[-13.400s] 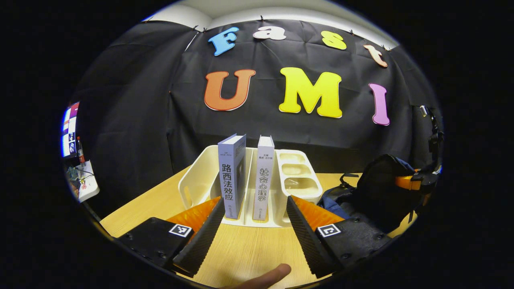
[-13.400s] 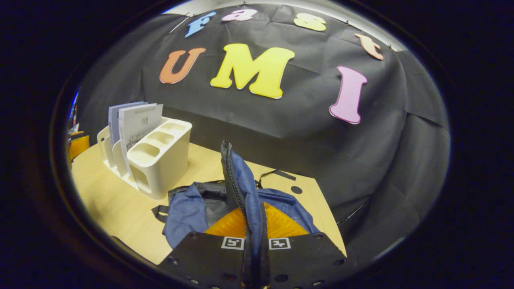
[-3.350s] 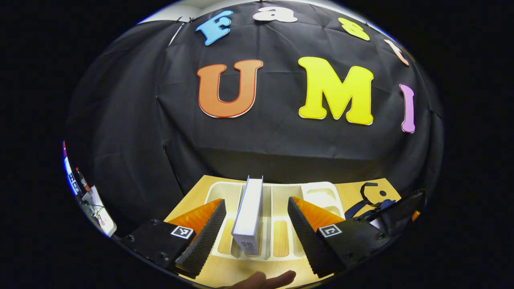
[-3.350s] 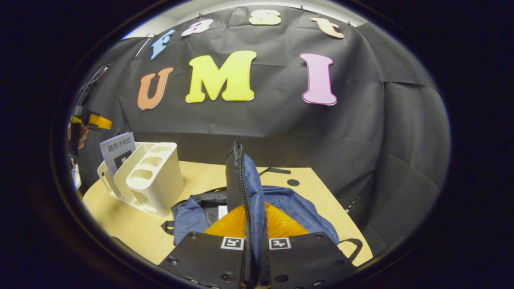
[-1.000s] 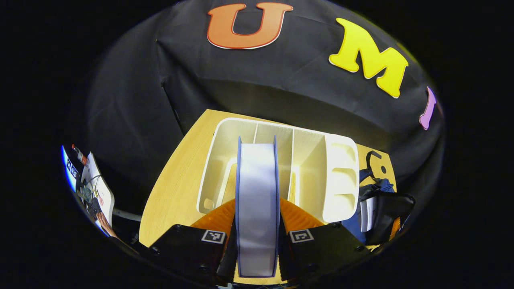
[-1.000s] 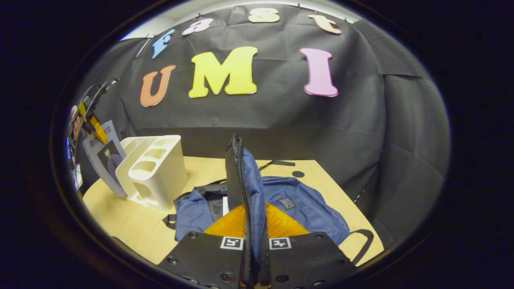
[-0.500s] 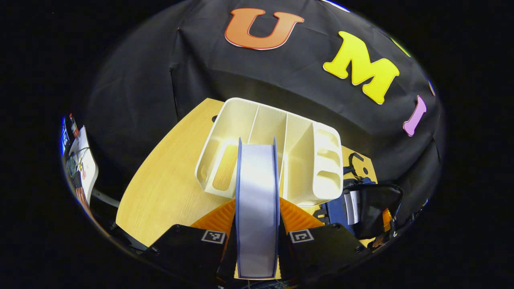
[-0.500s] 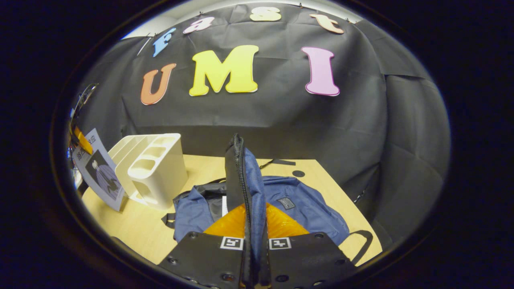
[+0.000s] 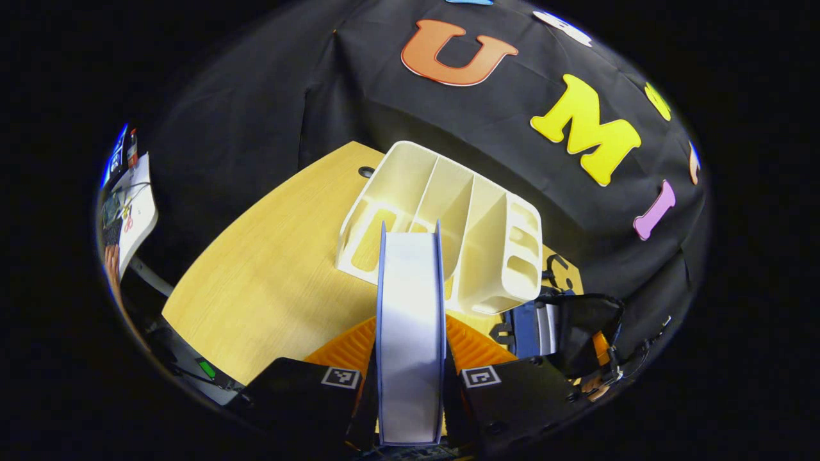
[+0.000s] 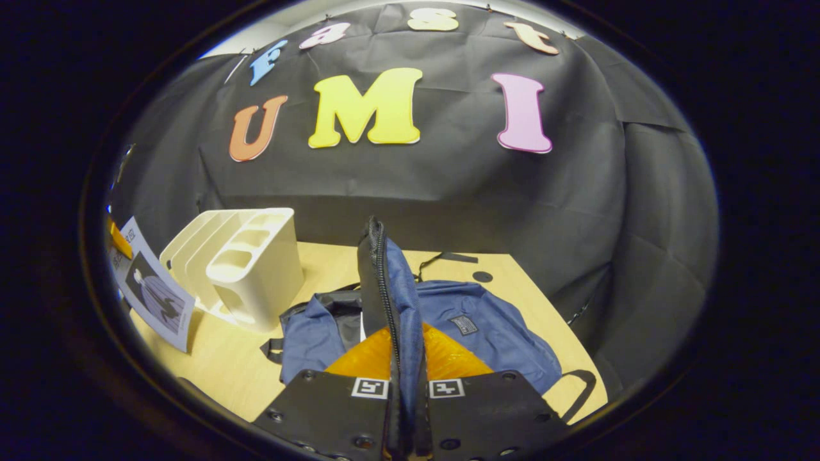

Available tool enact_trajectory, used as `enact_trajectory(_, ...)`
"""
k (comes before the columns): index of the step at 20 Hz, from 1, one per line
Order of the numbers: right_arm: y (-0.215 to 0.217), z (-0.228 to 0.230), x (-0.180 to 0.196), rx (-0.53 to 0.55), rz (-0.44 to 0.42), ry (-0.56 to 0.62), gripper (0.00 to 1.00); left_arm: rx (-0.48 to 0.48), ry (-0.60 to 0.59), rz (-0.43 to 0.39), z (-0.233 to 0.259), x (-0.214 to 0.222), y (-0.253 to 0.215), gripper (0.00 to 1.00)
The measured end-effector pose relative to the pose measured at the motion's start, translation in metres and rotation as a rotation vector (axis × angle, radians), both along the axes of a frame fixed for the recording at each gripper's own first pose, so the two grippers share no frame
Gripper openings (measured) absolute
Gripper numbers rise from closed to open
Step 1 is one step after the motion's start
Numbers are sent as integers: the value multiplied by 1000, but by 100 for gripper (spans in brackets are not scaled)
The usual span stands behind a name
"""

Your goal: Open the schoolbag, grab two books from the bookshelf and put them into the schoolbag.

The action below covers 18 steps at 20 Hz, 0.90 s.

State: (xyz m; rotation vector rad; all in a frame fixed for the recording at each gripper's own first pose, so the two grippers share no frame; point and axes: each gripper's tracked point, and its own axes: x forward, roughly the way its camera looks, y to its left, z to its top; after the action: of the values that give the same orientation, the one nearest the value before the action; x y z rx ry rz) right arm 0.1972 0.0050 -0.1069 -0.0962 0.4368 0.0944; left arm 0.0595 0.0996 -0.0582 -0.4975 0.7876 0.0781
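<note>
Now the left hand-held gripper [image 9: 410,410] is clamped on a lavender-covered book [image 9: 410,333], both fingers pressing its covers, page edge facing the camera and its long axis running straight out ahead. It hangs above the bench [image 9: 269,282], clear of the white bookshelf [image 9: 487,256], whose slots look vacant. The schoolbag [image 10: 487,339] lies to the right of that shelf, so the book has to travel rightward and down. The right hand-held gripper [image 10: 407,410] is pinched shut on the schoolbag's zippered flap [image 10: 378,282], holding it upright and the mouth open. A pale edge inside the opening may be another book, though I can't be sure. The cover's writing is too small to read.
</note>
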Motion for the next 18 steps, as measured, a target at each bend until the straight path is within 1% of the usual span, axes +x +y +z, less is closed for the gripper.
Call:
enact_trajectory(4, -2, 2, -1, -10, -2, 0, 8, -75, -26, -3, 2, -7, -17, 44)
enact_trajectory(9, -3, 0, -1, -20, 4, 14, 8, -180, -65, -47, 6, -6, -48, 44)
enact_trajectory(12, -3, 4, 0, -27, 17, 16, 8, -278, -65, -65, 6, -3, -73, 44)
enact_trajectory(14, -2, 5, 2, -23, 26, 20, 8, -342, -70, -60, 4, 2, -84, 43)
enact_trajectory(18, 2, 9, 5, -35, 50, 24, 8, -426, -63, -69, -2, 7, -108, 44)
